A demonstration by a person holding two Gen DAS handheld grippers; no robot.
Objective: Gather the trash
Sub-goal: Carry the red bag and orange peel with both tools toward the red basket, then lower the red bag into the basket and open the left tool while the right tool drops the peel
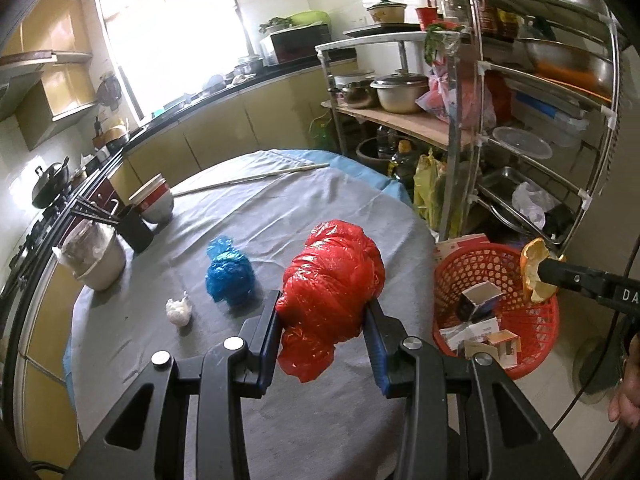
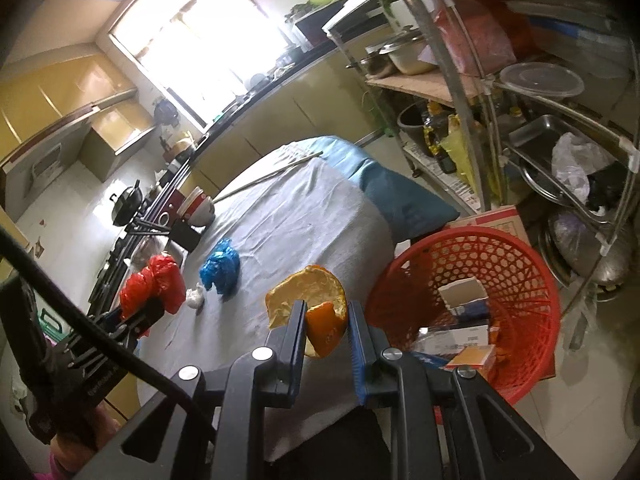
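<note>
A crumpled red plastic bag (image 1: pixel 332 296), glossy and knotted into a lumpy bundle, is clamped between the blue-padded jaws of the left gripper (image 1: pixel 323 332), which are closed part-way onto its lower folds and hold it above a round table (image 1: pixel 280 208) draped in creased grey cloth. The right gripper (image 2: pixel 326 332) is pinched tight on a curled piece of orange peel (image 2: pixel 316 300), its pale pith facing up and its bright rind hanging between the pads, near the table's edge and just beside a red plastic basket (image 2: pixel 516 280). The basket, a perforated lattice tub on the tiled floor, already contains small cardboard cartons (image 1: pixel 480 300). On the cloth lie a scrunched blue plastic bag (image 1: pixel 231 276) and, just beside it, a small white wad of tissue (image 1: pixel 179 310), both well clear of either gripper. Farther back stand stacked red-and-white bowls (image 1: pixel 154 200), a black holder of chopsticks (image 1: pixel 134 226) and a covered white pot (image 1: pixel 96 260). A thin wooden stick (image 1: pixel 252 178) lies across the far side of the table.
</note>
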